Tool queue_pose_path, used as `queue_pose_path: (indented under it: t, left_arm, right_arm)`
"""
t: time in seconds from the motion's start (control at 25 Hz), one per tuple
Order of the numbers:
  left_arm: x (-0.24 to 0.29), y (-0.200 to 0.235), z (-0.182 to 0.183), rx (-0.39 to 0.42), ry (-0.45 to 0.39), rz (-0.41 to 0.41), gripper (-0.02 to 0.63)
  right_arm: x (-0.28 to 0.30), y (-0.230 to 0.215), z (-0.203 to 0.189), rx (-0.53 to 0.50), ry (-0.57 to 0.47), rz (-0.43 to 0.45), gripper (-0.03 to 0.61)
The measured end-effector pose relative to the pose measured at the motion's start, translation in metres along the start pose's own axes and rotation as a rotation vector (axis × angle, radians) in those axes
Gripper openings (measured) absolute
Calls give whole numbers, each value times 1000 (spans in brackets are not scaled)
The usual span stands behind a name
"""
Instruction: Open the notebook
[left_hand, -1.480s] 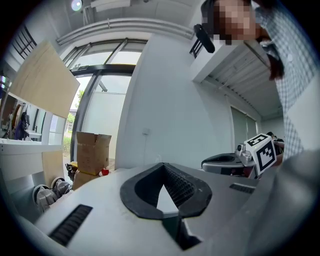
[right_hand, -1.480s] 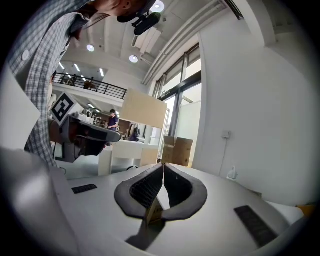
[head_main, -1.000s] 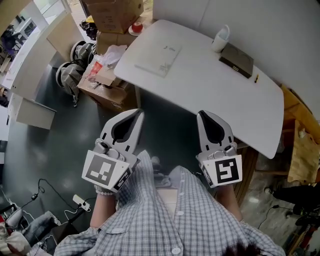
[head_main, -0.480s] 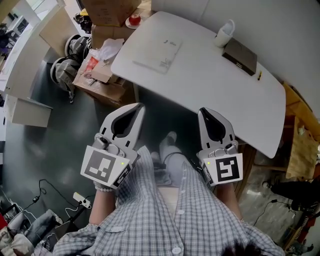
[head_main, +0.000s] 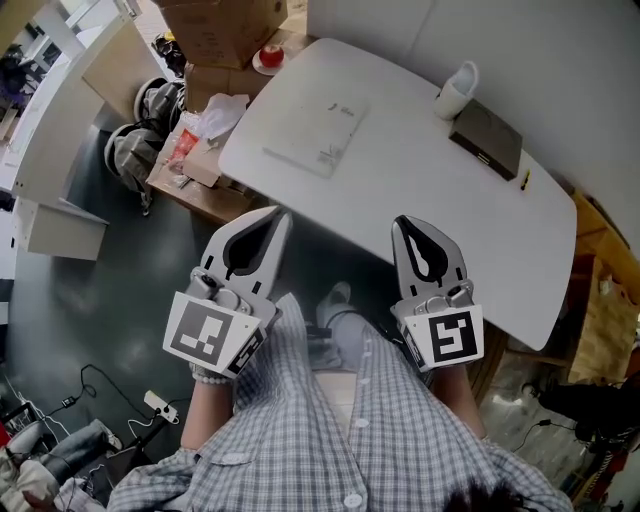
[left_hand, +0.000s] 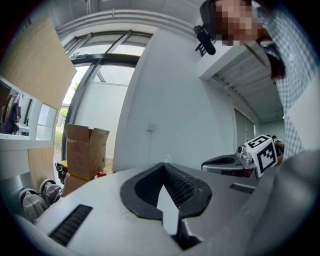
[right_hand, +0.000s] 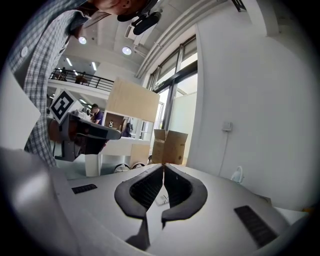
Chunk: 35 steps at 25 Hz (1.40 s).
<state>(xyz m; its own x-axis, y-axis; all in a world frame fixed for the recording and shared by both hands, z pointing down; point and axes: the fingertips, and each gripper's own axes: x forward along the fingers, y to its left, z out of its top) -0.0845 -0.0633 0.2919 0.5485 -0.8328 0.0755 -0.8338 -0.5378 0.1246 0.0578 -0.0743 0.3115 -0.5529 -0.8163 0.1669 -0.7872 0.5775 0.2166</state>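
Closing in on the table, grippers empty

We are stepping nearer than a second ago, with the left gripper (head_main: 277, 215) and right gripper (head_main: 401, 223) riding pinched together on nothing. The notebook (head_main: 315, 125) is lying closed on the table (head_main: 450, 200), well ahead, untouched.

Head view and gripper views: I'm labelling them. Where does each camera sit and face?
Head view: on the person's head, facing steeply down at the white table and notebook; shows left gripper, right gripper, checked shirt.
Left gripper view: on the left gripper, facing level along shut jaws over the table; shows right gripper, sleeve.
Right gripper view: on the right gripper, facing along shut jaws; shows left gripper, shirt.
Shared: both gripper views show the cardboard box.
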Motion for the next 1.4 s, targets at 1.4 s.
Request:
queue_pose_path:
  t: [1.4]
  left_arm:
    - [183, -50, 15, 64, 56, -252, 6]
  right_arm:
    - [37, -139, -36, 92, 9, -171, 23]
